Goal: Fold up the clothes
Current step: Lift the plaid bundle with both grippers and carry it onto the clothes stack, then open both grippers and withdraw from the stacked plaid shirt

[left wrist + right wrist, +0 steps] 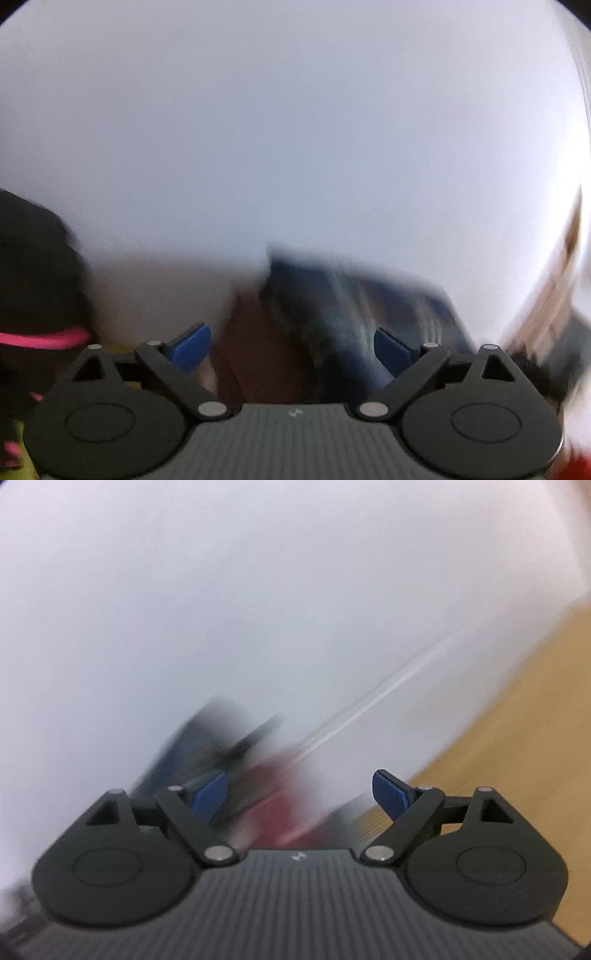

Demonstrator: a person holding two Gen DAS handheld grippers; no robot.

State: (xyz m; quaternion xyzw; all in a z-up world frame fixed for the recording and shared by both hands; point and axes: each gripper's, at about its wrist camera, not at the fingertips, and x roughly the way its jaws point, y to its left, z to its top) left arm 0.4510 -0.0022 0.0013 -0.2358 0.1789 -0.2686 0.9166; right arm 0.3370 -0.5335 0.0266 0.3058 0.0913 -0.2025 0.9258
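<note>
Both views are heavily motion-blurred. In the left wrist view my left gripper (291, 345) is open and empty, with its blue fingertips (192, 347) wide apart. Beyond it lie a blurred blue patterned garment (354, 306) and a dark red-brown one (255, 354). In the right wrist view my right gripper (299, 794) is open and empty. A blurred dark blue garment (192, 749) and a red one (273, 805) lie just beyond its left fingertip (210, 794). I cannot tell whether either gripper touches the cloth.
A white surface (295, 129) fills most of both views. A black item with a pink stripe (40, 295) sits at the left of the left wrist view. A wooden floor (517, 738) shows at the right of the right wrist view.
</note>
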